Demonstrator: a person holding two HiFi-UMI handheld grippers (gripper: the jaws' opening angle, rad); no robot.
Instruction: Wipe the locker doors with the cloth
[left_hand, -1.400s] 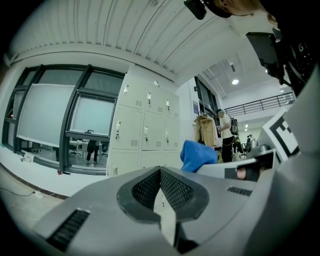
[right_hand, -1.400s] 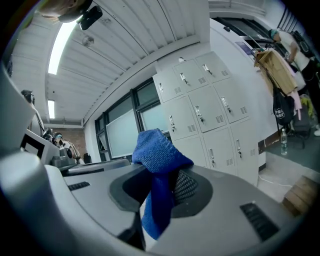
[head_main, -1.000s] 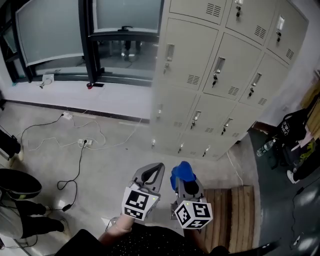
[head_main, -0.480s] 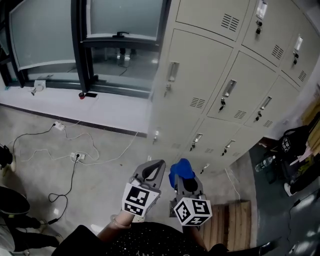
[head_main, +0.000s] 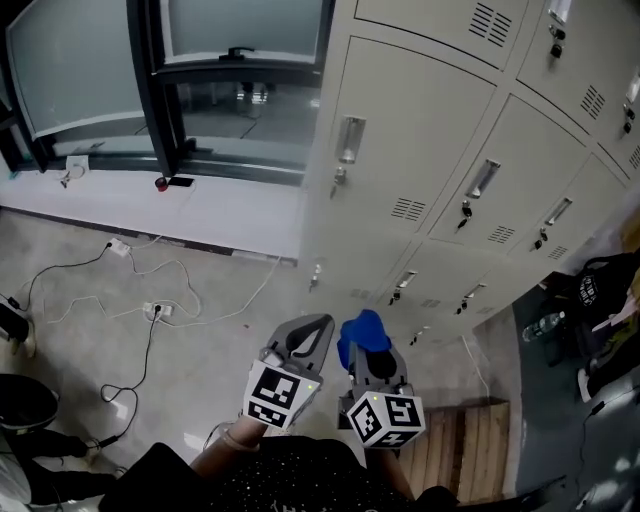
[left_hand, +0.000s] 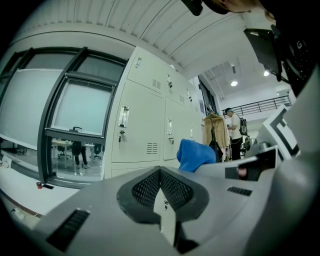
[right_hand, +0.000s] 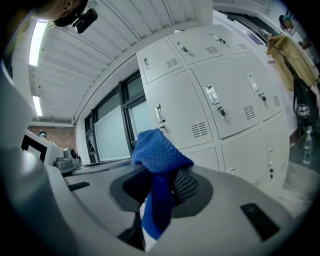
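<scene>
A bank of pale grey locker doors (head_main: 420, 140) with metal handles and key locks fills the upper right of the head view; it also shows ahead as the lockers (left_hand: 145, 130) and the lockers (right_hand: 210, 105) in the two gripper views. My right gripper (head_main: 362, 345) is shut on a blue cloth (head_main: 364, 332), which bunches above the jaws as the cloth (right_hand: 159, 165) and hangs down between them. My left gripper (head_main: 305, 335) is shut and holds nothing; from its view the cloth (left_hand: 197, 154) shows to the right. Both grippers are held short of the lockers, side by side.
Dark-framed windows (head_main: 200, 60) stand left of the lockers above a white ledge. White cables and a power strip (head_main: 160, 310) lie on the concrete floor at left. A wooden slatted pallet (head_main: 470, 450) lies at lower right, a black bag (head_main: 590, 290) beyond it.
The view has closed in on the lockers, which now look larger and fill more of the frame. Both grippers keep their place side by side, the cloth still held.
</scene>
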